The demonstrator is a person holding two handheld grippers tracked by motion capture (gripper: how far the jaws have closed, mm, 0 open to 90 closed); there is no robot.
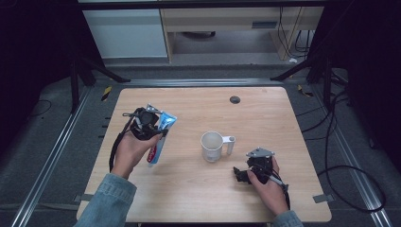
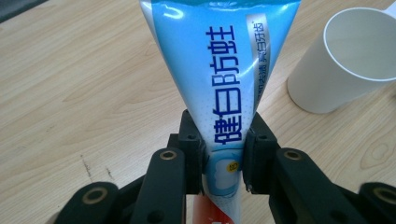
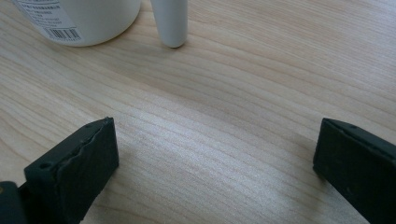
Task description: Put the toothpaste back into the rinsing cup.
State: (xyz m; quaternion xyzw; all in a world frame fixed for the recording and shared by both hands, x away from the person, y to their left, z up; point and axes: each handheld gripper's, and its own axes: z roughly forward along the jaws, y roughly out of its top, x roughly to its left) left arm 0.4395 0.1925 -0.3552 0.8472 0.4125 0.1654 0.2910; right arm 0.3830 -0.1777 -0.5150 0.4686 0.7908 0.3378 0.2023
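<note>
At the left of the wooden counter [image 1: 265, 109], a person's left hand [image 1: 128, 152] holds the left gripper [image 1: 150, 128] above the surface, its jaws clamped on a blue-and-white toothpaste tube [image 1: 161, 135]. In the high view the tube slants from its flat crimped end, farther from the person, down to a red end nearer the hand. In the left gripper view the two black jaws press against either side of the tube [image 2: 219, 88] at its narrower part, just above a red band, and the tube widens away from the camera, its dark blue lettering running along its length; the counter lies beneath it.

Near the middle of the counter, well apart from the tube, a white mug [image 1: 212, 146] stands upright, open mouth up, its handle [image 1: 230, 143] turned to the right. A small dark round grommet [image 1: 235, 99] sits in the far part of the counter.

To the right and nearer the person, the right hand [image 1: 269, 183] rests the right gripper [image 1: 242, 175] low at the counter, near the mug but not touching it. In the right gripper view its jaws stand wide apart with bare wood between them, and the mug's base [image 3: 81, 21] and handle lie just beyond.
</note>
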